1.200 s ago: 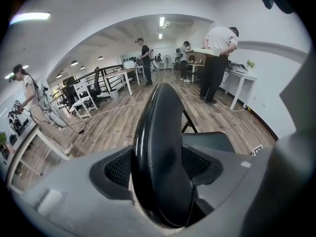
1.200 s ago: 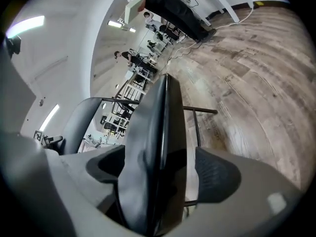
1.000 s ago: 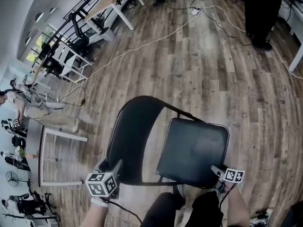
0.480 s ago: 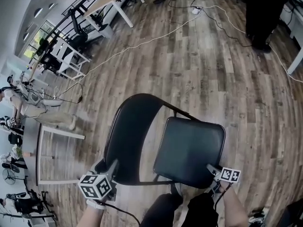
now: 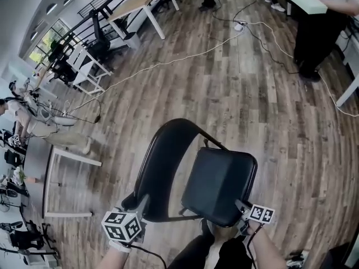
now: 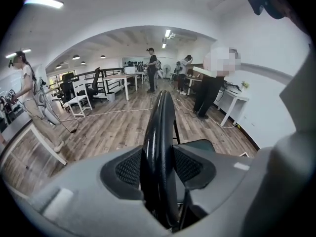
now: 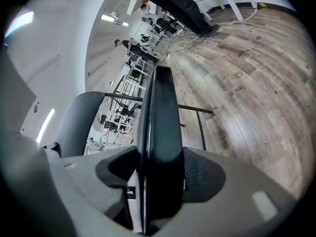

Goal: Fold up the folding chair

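A black folding chair stands on the wooden floor right in front of me. In the head view its curved backrest (image 5: 160, 167) is on the left and its padded seat (image 5: 220, 182) on the right. My left gripper (image 5: 140, 204) grips the backrest's lower edge; the backrest edge (image 6: 161, 127) runs between the pads of the left gripper (image 6: 159, 171). My right gripper (image 5: 242, 207) holds the seat's near corner; the seat's edge (image 7: 161, 117) fills the right gripper (image 7: 159, 177). Both pairs of jaws have just been closing onto these parts.
White cables (image 5: 185, 55) trail across the floor beyond the chair. White tables (image 5: 143, 4) and office chairs (image 5: 98, 49) line the left side. A person (image 5: 317, 21) carrying a pale board stands at the upper right. My knees (image 5: 216, 254) are just below the chair.
Both grippers have risen with the chair in them. The seat's near edge has lifted, so the seat looks shorter and steeper. The backrest has shifted slightly right.
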A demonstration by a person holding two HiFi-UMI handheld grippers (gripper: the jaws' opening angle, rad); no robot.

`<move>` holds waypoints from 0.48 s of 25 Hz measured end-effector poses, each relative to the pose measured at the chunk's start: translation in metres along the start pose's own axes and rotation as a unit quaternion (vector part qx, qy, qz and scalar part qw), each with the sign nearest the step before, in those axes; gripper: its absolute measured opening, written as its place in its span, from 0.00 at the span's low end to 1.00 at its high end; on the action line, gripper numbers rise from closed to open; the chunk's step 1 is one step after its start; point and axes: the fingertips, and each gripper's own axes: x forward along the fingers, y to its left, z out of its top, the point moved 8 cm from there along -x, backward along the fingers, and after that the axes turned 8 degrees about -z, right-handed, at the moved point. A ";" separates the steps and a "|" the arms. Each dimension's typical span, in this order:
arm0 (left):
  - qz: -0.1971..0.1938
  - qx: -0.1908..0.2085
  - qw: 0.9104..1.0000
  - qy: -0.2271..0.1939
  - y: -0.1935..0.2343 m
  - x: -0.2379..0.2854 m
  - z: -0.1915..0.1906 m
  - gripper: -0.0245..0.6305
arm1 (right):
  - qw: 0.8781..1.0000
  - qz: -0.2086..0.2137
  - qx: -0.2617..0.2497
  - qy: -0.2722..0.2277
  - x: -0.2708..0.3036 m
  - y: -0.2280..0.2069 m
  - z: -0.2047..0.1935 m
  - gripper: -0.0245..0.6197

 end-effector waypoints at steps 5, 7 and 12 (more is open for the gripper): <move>0.001 0.000 1.000 0.000 0.005 -0.017 0.013 0.32 | 1.000 -0.015 -0.005 0.003 -0.005 0.054 -0.003 0.44; 0.005 -0.003 1.000 -0.005 0.009 -0.022 0.018 0.32 | 1.000 -0.025 -0.008 0.004 -0.004 0.075 -0.004 0.44; 0.010 0.002 1.000 -0.024 0.010 -0.036 0.032 0.31 | 0.999 -0.044 -0.011 0.004 -0.003 0.129 -0.006 0.42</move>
